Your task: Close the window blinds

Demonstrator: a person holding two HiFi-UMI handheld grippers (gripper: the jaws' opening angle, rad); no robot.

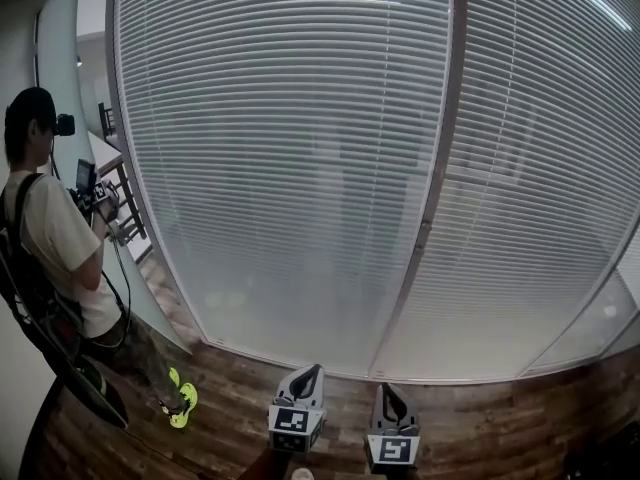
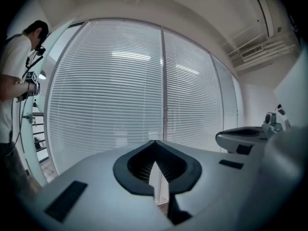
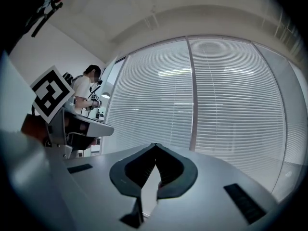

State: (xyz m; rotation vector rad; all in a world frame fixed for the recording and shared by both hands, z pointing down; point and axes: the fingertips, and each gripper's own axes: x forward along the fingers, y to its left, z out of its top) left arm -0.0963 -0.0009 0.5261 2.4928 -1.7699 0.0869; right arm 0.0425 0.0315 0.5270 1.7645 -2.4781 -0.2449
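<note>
White horizontal window blinds (image 1: 290, 168) hang down over the whole glass wall, and a second panel (image 1: 540, 198) lies right of a grey mullion (image 1: 437, 183). Dim shapes show through the slats. Both grippers are low at the bottom of the head view, well short of the blinds. My left gripper (image 1: 316, 369) is shut with nothing between its tips, and so is my right gripper (image 1: 385, 387). In the left gripper view the blinds (image 2: 110, 95) fill the background behind the left gripper (image 2: 154, 141). The right gripper view shows the right gripper (image 3: 155, 145) the same way against the blinds (image 3: 231, 105).
A person (image 1: 55, 238) in a white shirt stands at the left by the window, holding a device. Wood-pattern floor (image 1: 230, 388) runs along the foot of the glass. A railing (image 1: 125, 208) stands behind the person.
</note>
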